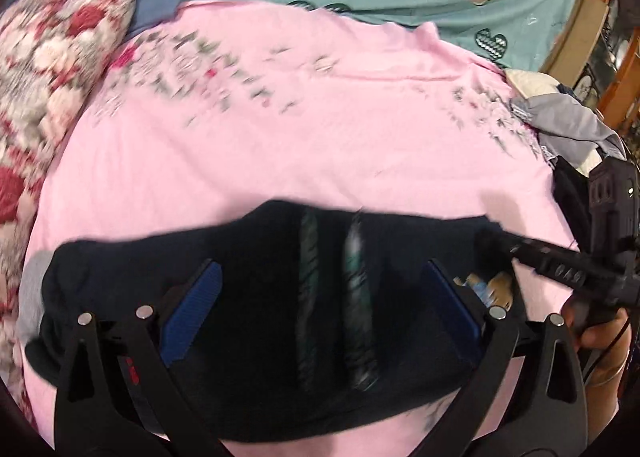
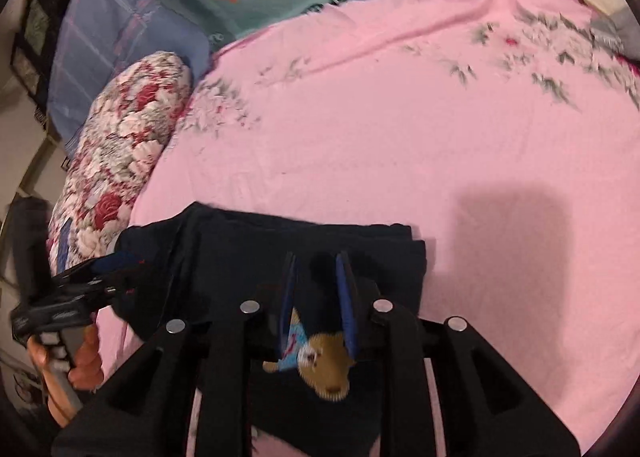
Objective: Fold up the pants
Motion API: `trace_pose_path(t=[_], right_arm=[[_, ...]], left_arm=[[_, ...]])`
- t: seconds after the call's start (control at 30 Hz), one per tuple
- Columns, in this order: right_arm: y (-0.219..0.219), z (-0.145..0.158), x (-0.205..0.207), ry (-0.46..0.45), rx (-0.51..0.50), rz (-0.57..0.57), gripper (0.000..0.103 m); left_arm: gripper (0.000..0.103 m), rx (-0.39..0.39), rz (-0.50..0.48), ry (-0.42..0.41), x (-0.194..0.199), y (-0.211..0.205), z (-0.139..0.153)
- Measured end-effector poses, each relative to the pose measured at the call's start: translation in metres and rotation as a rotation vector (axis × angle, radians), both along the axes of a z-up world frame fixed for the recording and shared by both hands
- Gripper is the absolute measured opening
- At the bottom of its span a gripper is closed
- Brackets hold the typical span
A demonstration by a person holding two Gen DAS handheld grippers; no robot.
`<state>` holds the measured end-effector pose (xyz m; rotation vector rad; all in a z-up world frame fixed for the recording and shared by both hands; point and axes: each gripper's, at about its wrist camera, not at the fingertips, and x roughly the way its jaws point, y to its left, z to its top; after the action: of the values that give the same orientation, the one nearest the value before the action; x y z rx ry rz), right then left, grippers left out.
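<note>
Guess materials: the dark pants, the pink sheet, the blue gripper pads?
Pants: soft matte knit, probably cotton jersey; limp folds, printed patch.
Pink sheet: thin woven cotton or polyester, likely; fine creases, floral print.
Blue pads: look like ribbed rubber or foam; matte, ridged texture.

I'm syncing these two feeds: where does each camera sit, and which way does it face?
Left wrist: on the left gripper, angled down at the dark pants; the right gripper and hand show.
Right wrist: on the right gripper, angled down at the pants; the left gripper shows.
Shared: pants, pink sheet, floral pillow.
</note>
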<state>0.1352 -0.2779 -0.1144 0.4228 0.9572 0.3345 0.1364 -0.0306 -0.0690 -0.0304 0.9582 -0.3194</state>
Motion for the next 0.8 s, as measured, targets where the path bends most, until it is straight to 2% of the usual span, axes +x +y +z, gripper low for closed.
trace_pose_path(t=[0.1,0.13,0.17,0.23,0.27,0.33,0.4,0.43,0.5,0.53,0.57,0.63,0.73,0.8], right_arm=[[-0.003,0.002,0.000,-0.007,-0.002,-0.013,0.022],[-0.004,0.004,-0.002,-0.012,0.002,-0.011,0.023],[-0.006,0.004,-0.003,-0.011,0.000,-0.008,0.029],[-0.009,-0.002,0.000,-0.004,-0.044,0.008,0.033],[-0.013,-0.008,0.002,0.007,-0.044,0.010,0.026],[-0.017,-0.009,0.002,0.021,-0.078,-0.024,0.007],[-0.004,0.006,-0.011,-0.041,-0.181,-0.028,0.011],[0.001,0.012,-0.017,-0.068,-0.184,-0.018,0.020],[0.015,0.020,-0.034,-0.109,-0.099,0.072,0.026],[0.023,0.018,-0.041,-0.105,-0.082,0.124,0.030],[0.029,0.014,-0.044,-0.088,-0.111,0.150,0.034],[0.036,-0.006,-0.043,-0.027,-0.263,0.144,0.041],[0.035,-0.004,-0.051,-0.054,-0.268,0.132,0.042],[0.032,0.004,-0.056,-0.051,-0.188,0.124,0.051]], left_arm=[[0.101,0.015,-0.044,0.046,0.020,-0.024,-0.011],[0.101,0.044,-0.032,0.063,0.026,-0.028,-0.018],[0.101,0.095,0.009,0.096,0.036,-0.029,-0.031],[0.101,0.128,0.063,0.144,0.047,-0.021,-0.048],[0.101,0.101,0.076,0.180,0.052,-0.015,-0.056],[0.101,0.084,0.085,0.169,0.048,-0.009,-0.052],[0.101,0.061,0.097,0.161,0.038,-0.004,-0.042],[0.101,0.023,0.088,0.147,0.031,-0.001,-0.036],[0.101,0.024,0.083,0.135,0.023,0.001,-0.035],[0.101,0.052,0.090,0.133,0.022,0.000,-0.039],[0.101,0.101,0.097,0.141,0.024,0.000,-0.050],[0.101,0.117,0.077,0.126,0.021,0.001,-0.061],[0.101,0.089,0.099,0.124,0.011,0.006,-0.052],[0.101,0.022,0.086,0.143,0.002,0.013,-0.044]])
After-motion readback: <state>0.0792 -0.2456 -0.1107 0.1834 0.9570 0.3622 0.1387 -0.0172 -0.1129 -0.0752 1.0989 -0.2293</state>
